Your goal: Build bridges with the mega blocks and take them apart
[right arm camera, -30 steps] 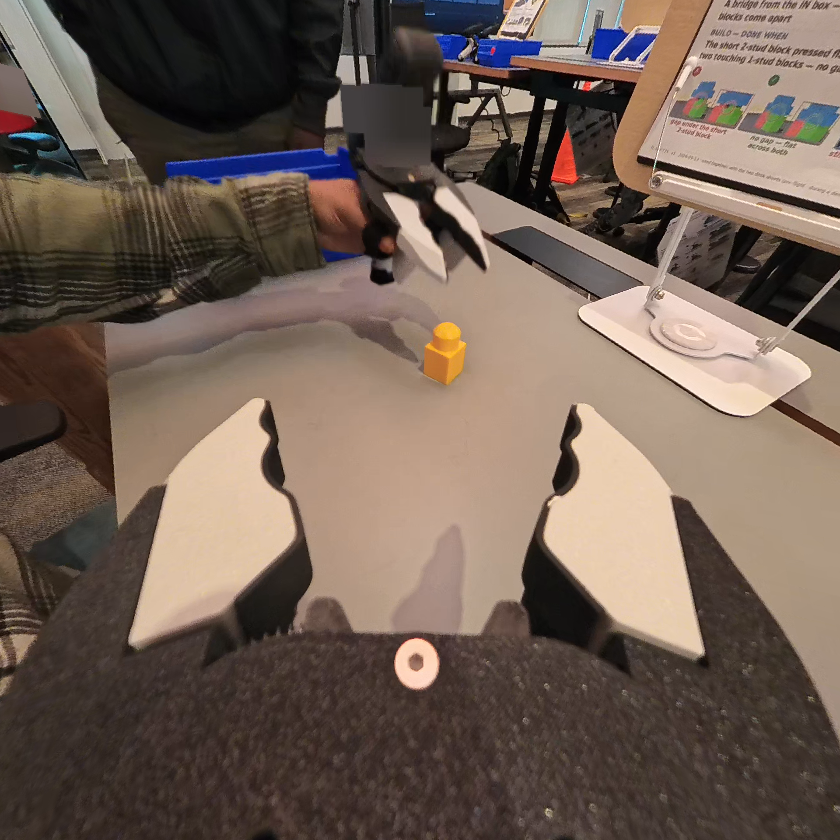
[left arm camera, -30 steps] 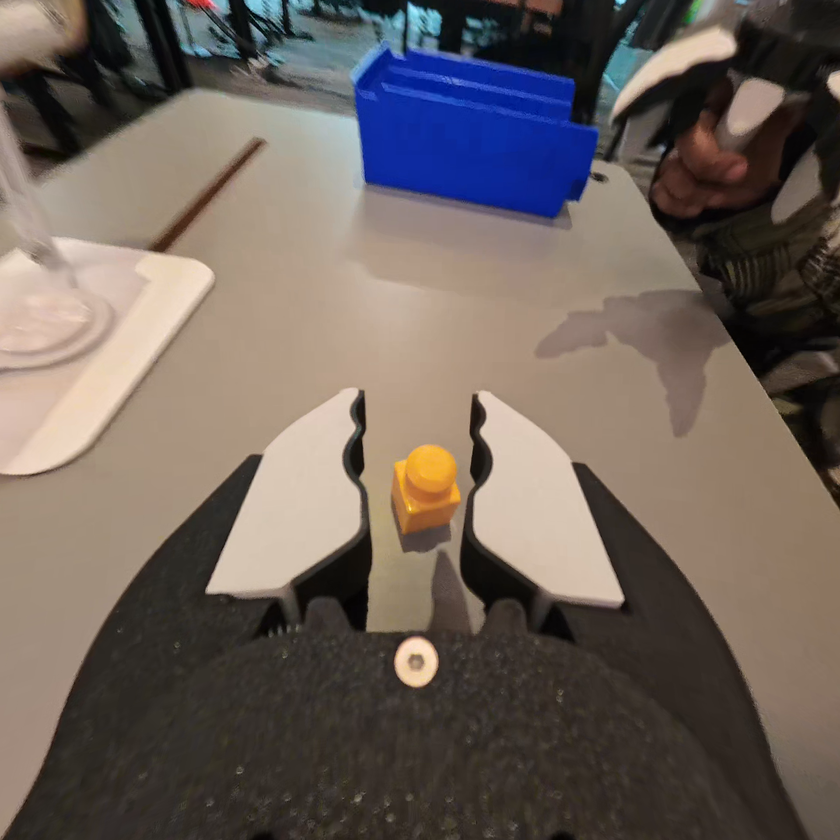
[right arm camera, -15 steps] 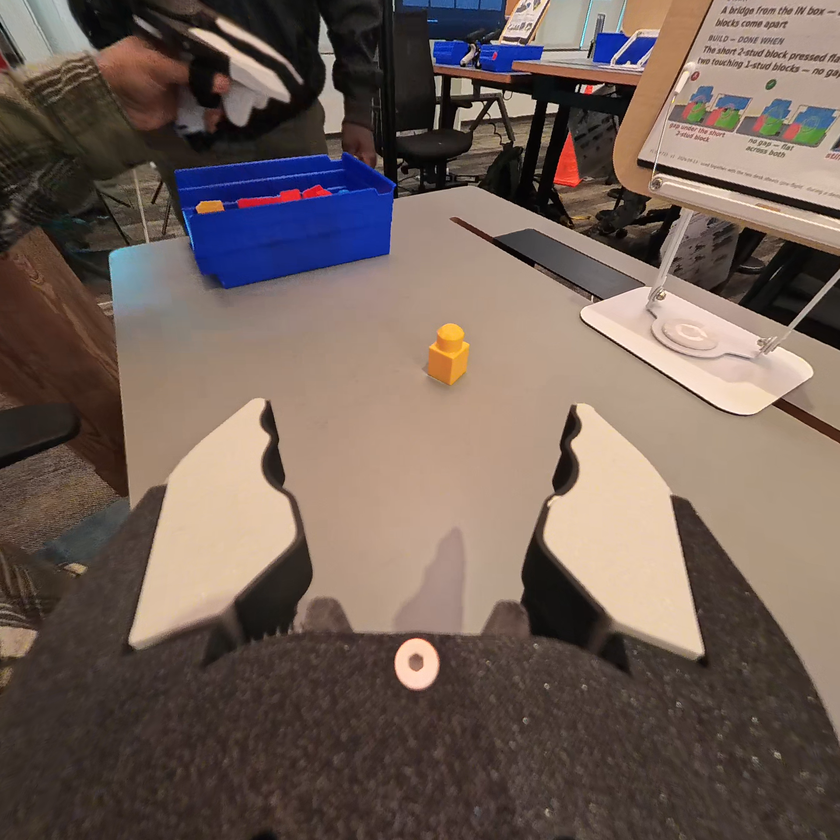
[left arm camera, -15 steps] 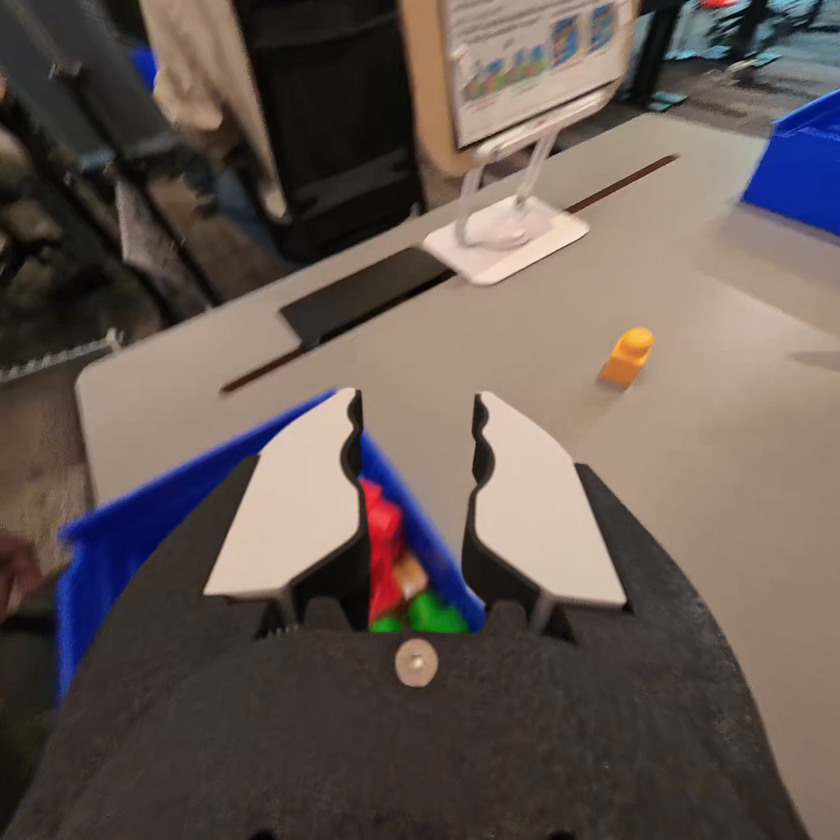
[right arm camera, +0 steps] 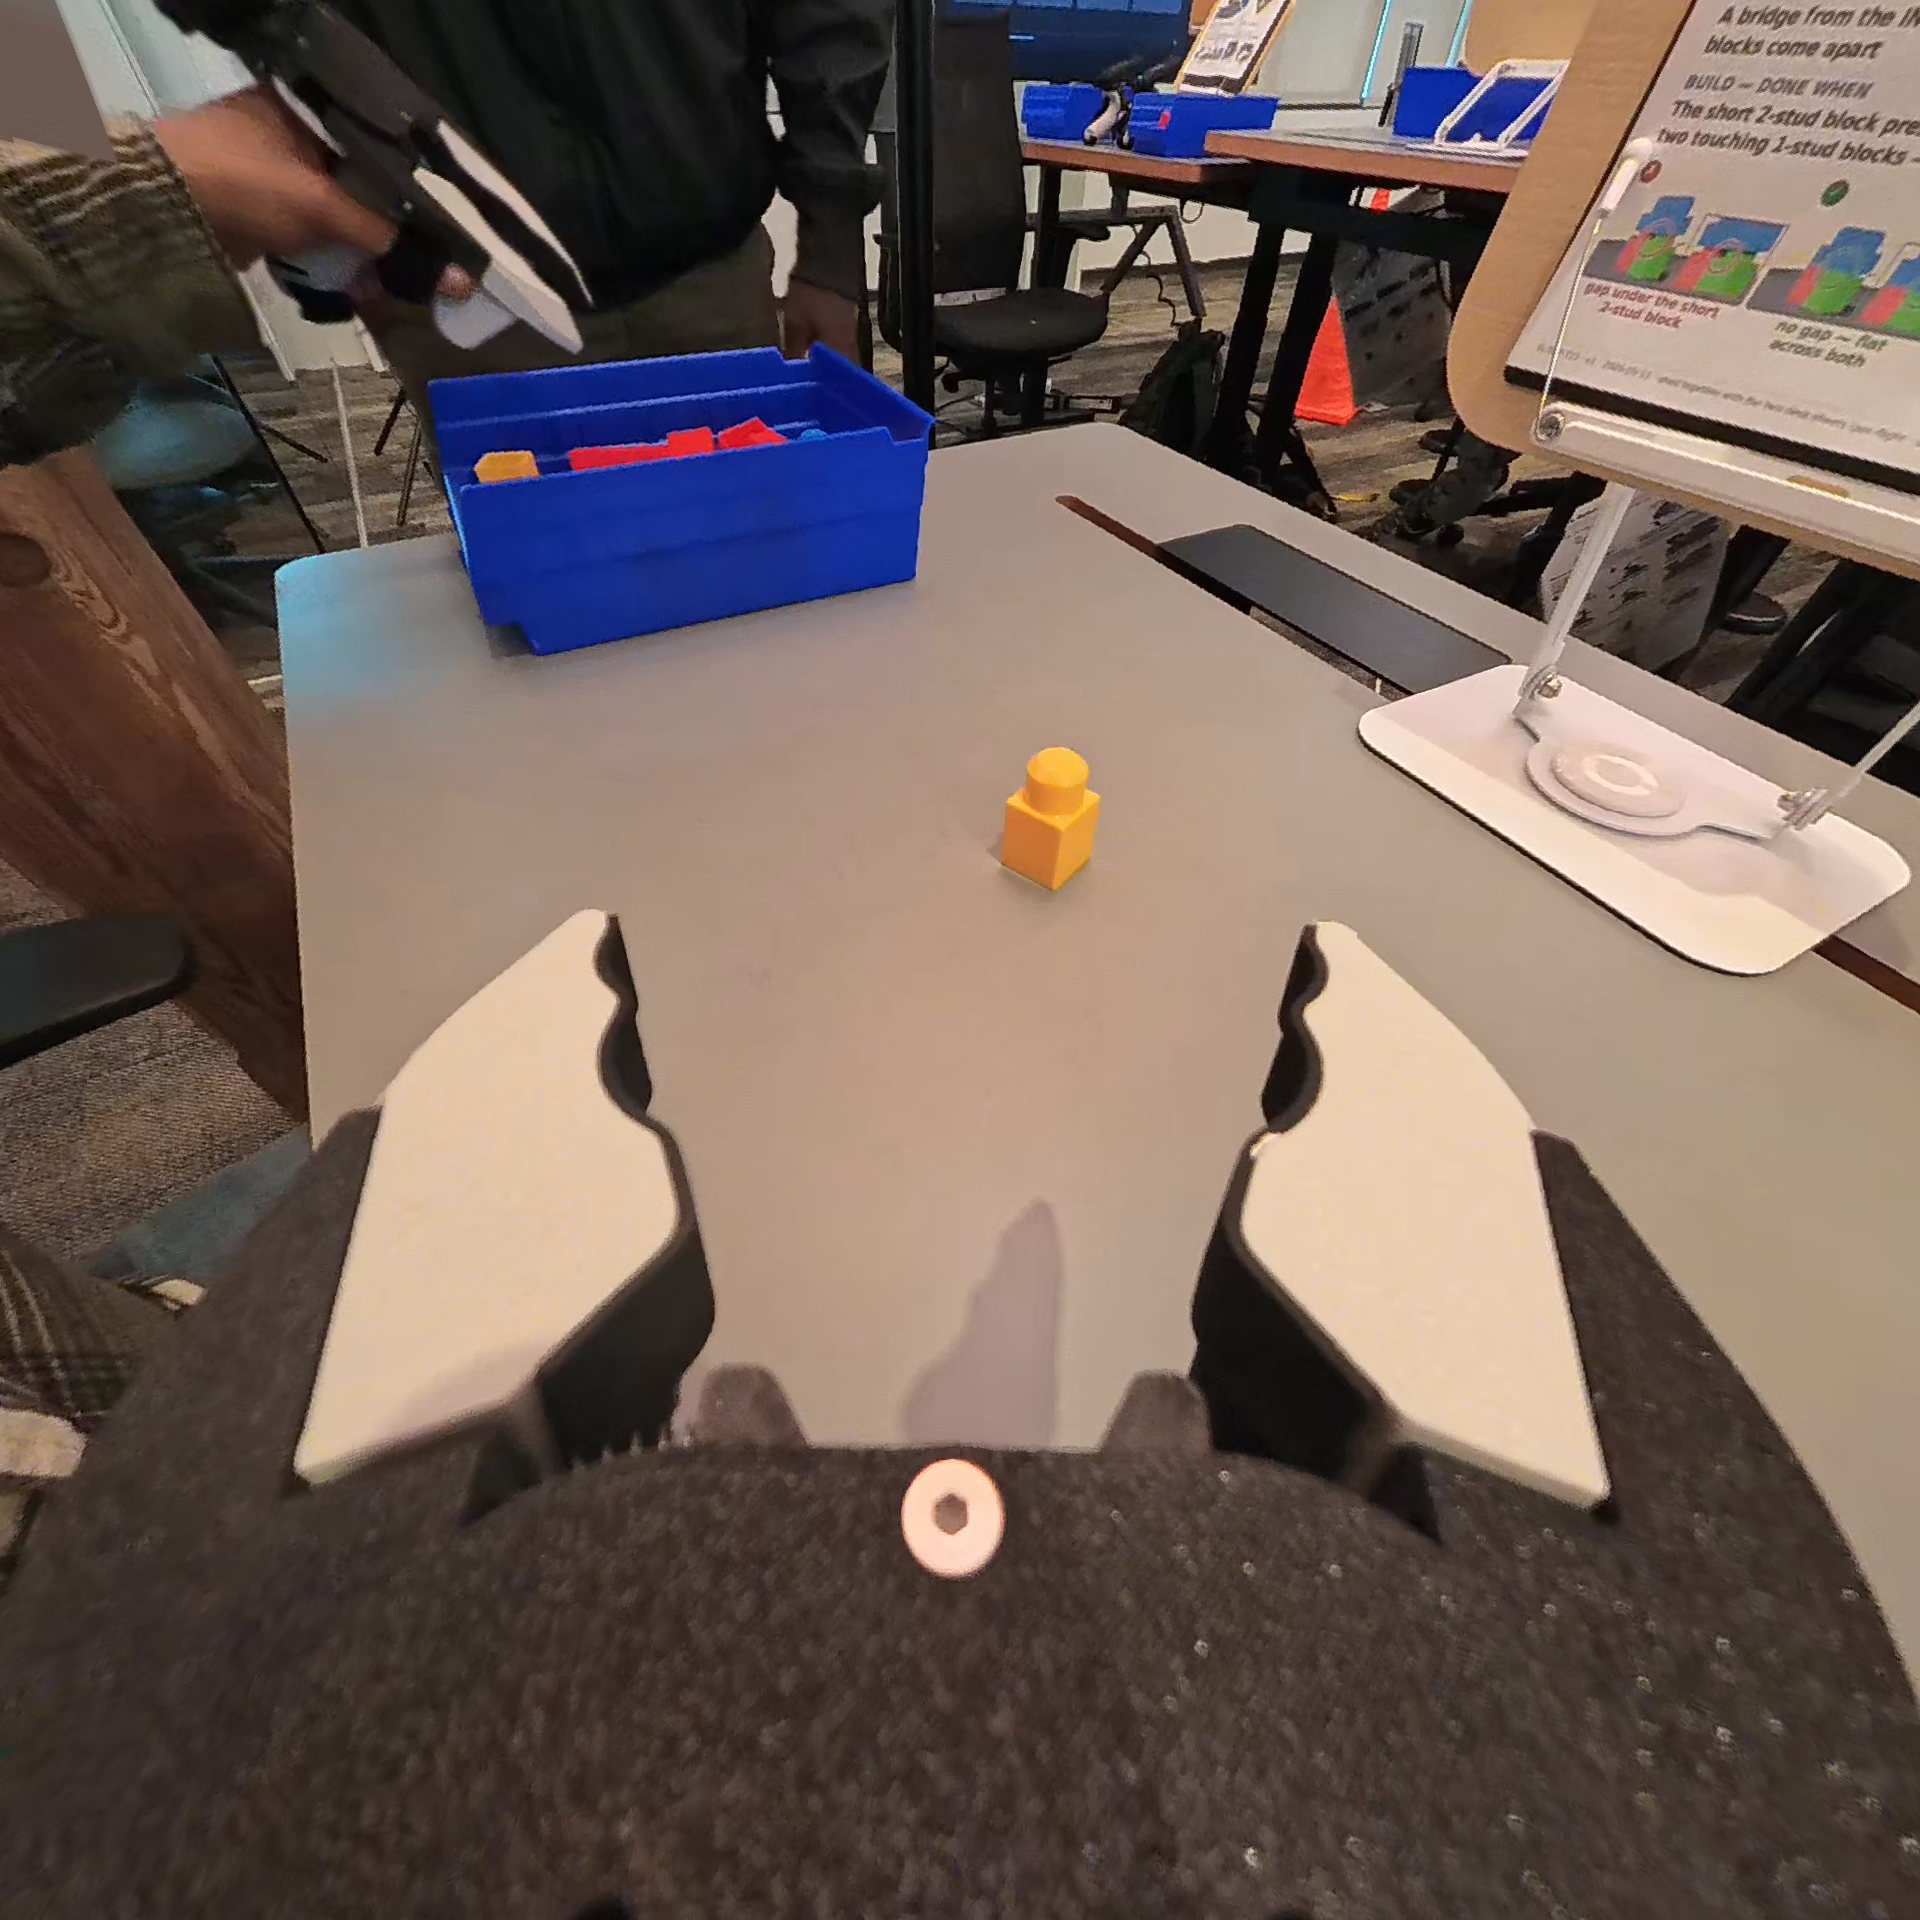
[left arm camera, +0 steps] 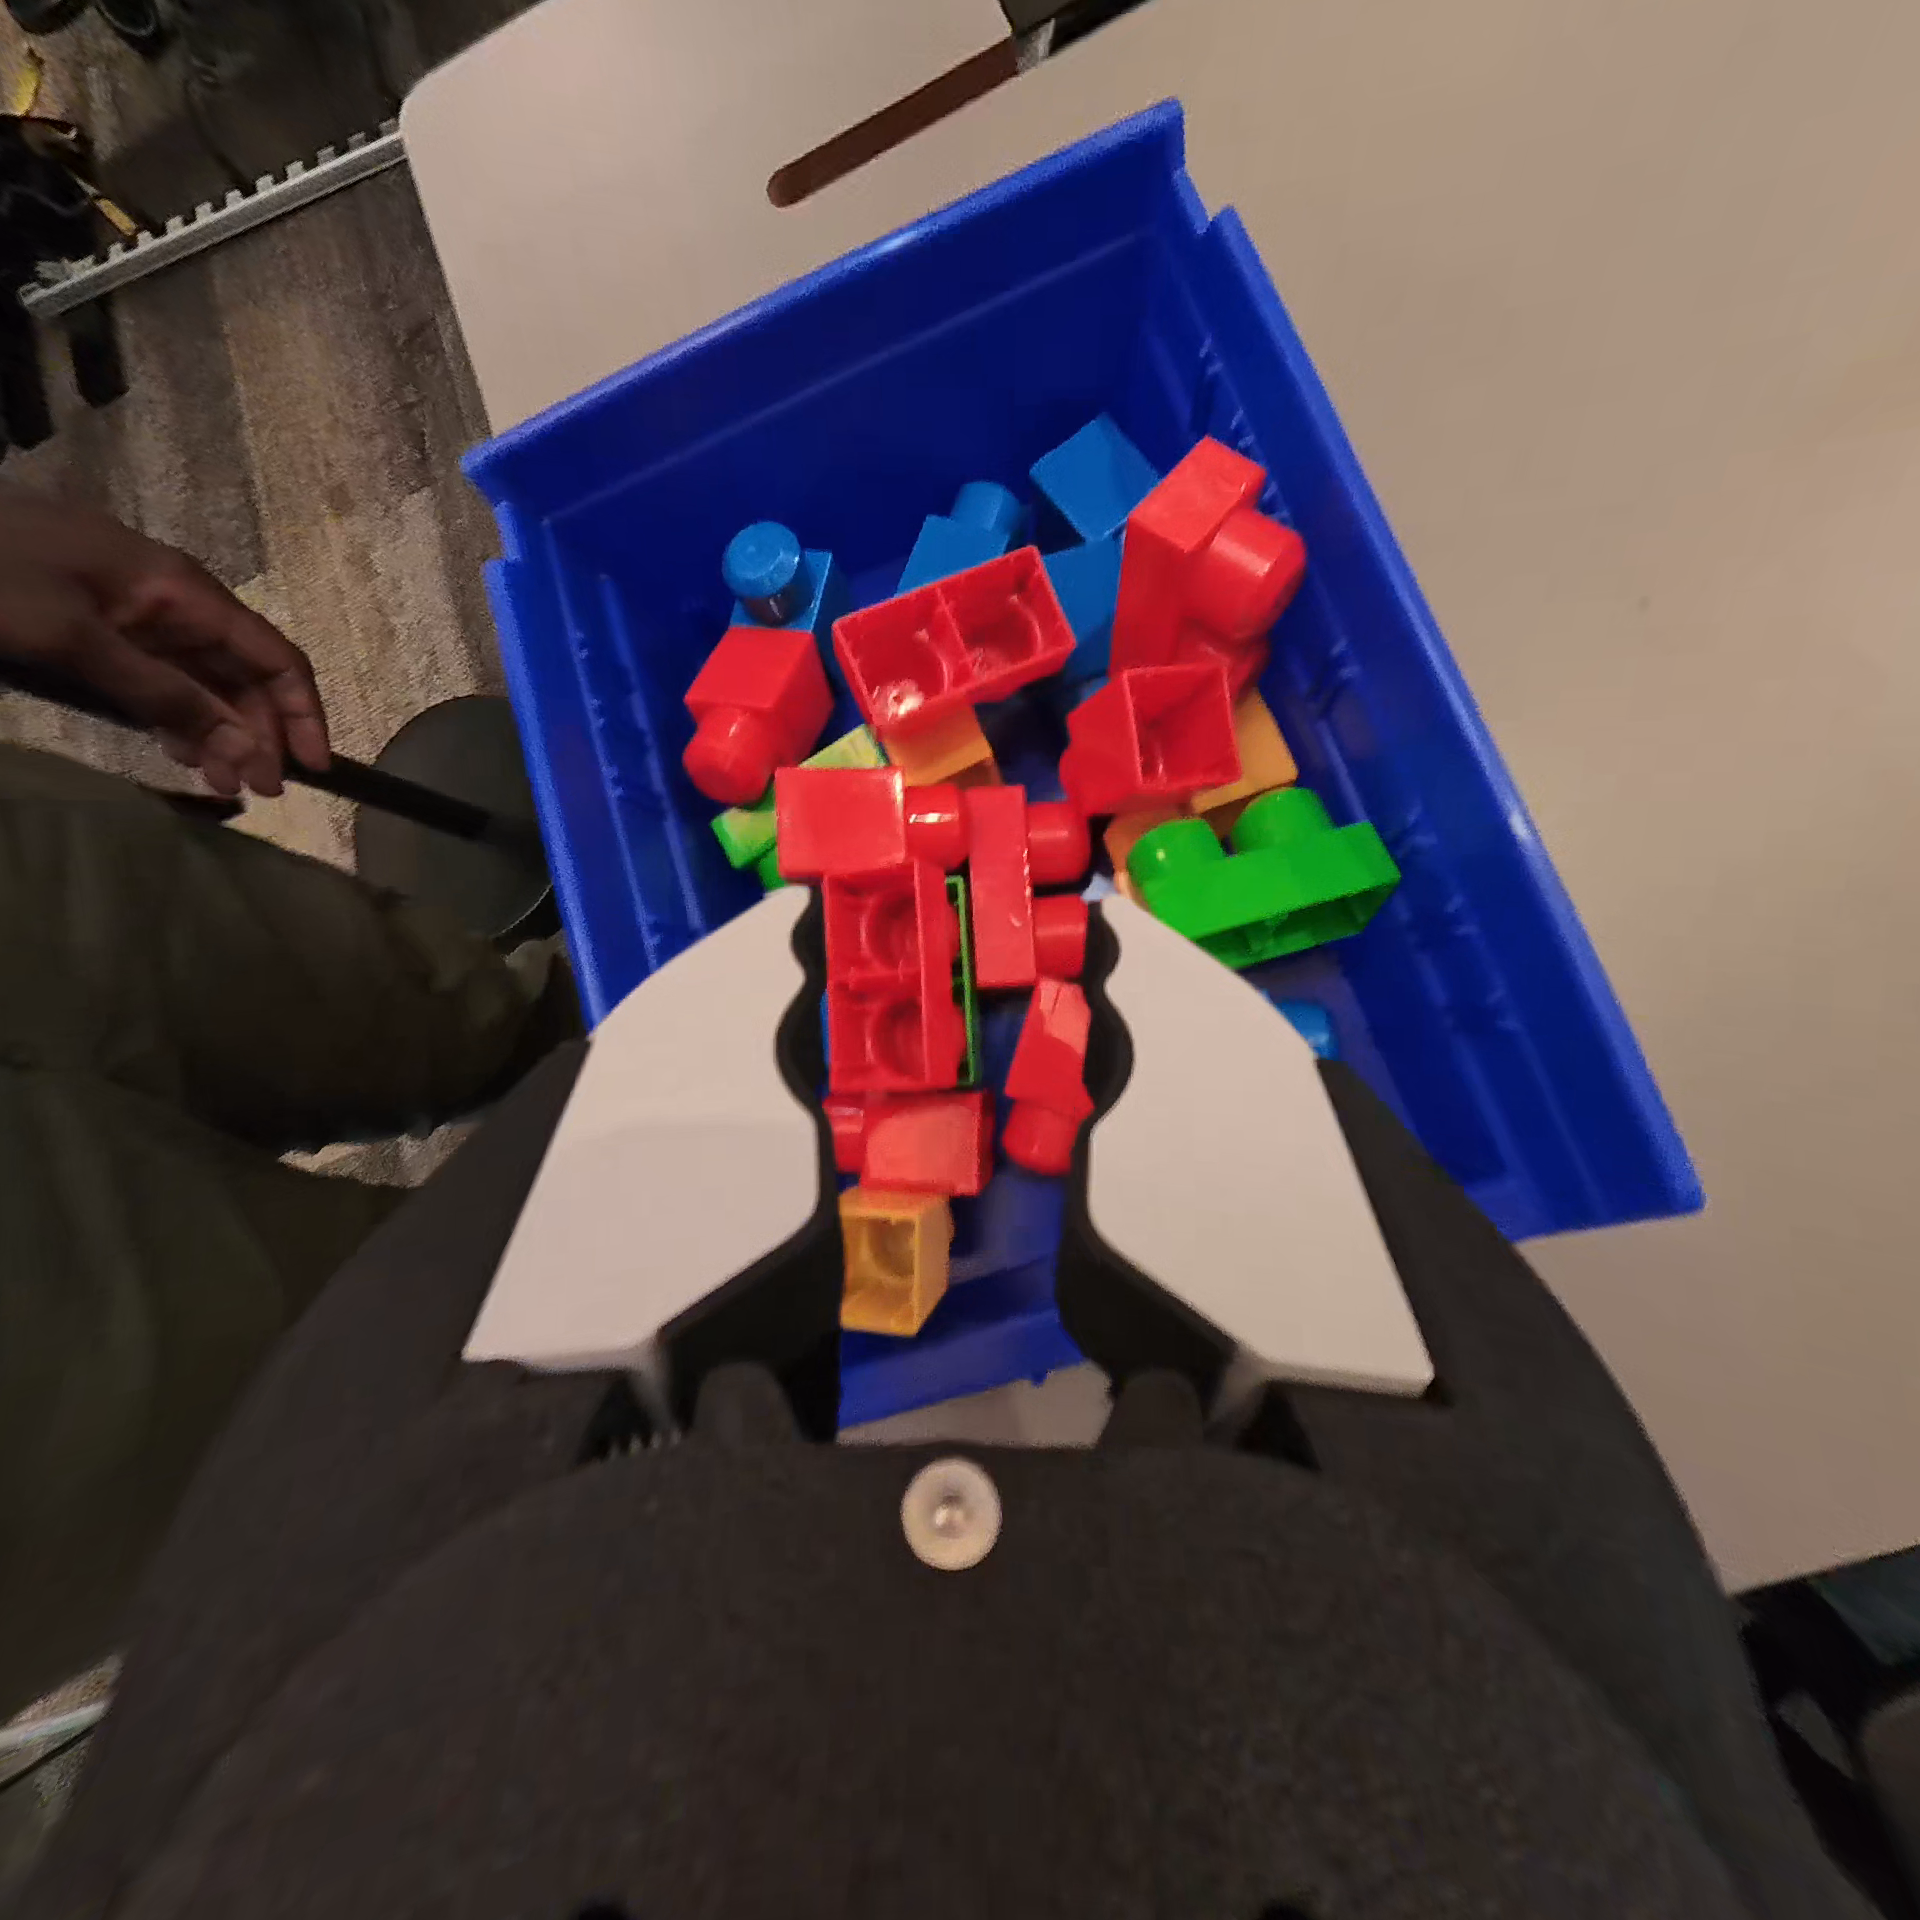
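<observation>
Two grippers, two jobs as I read it. Nearest to me, my left gripper (left arm camera: 951, 997) points straight down into the blue bin (left arm camera: 1475, 831), jaws part-open and holding nothing; the loose heap of blocks (left arm camera: 997, 790) lies directly under them. A red two-stud block (left arm camera: 899, 971) shows in the gap between the fingers, hollow side up, its long axis running along the fingers, so I judge the jaws would close across its short width. My right gripper (right arm camera: 956, 1039) hangs low over the tabletop (right arm camera: 727, 831), jaws wide and empty. Ahead of it, slightly right of centre, the yellow one-stud block (right arm camera: 1049, 821) stands upright and alone, well apart from the bin. Fetching the next piece falls to the left.
</observation>
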Available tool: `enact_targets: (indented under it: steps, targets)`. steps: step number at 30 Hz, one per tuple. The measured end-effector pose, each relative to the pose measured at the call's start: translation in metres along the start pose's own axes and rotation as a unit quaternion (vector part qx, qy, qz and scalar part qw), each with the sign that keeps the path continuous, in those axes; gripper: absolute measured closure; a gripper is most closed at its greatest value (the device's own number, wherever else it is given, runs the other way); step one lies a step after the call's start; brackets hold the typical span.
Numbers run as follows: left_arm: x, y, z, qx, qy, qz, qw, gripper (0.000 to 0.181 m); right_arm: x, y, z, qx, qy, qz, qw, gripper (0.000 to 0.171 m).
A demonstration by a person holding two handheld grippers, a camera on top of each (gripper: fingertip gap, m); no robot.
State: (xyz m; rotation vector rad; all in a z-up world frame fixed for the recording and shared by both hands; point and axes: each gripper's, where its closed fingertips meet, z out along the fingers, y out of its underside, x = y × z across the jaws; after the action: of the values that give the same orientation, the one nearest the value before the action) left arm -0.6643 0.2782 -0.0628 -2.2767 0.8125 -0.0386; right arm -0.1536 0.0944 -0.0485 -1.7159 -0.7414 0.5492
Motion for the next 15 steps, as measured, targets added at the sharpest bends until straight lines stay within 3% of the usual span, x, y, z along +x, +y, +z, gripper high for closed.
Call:
enact_targets:
  steps: [15]
  targets:
    - [-0.016, -0.045, 0.044, 0.011, 0.023, -0.062, 0.998, 0.146, 0.016, 0.007, -0.015, -0.001, 0.022, 0.012, 1.000, 0.055]
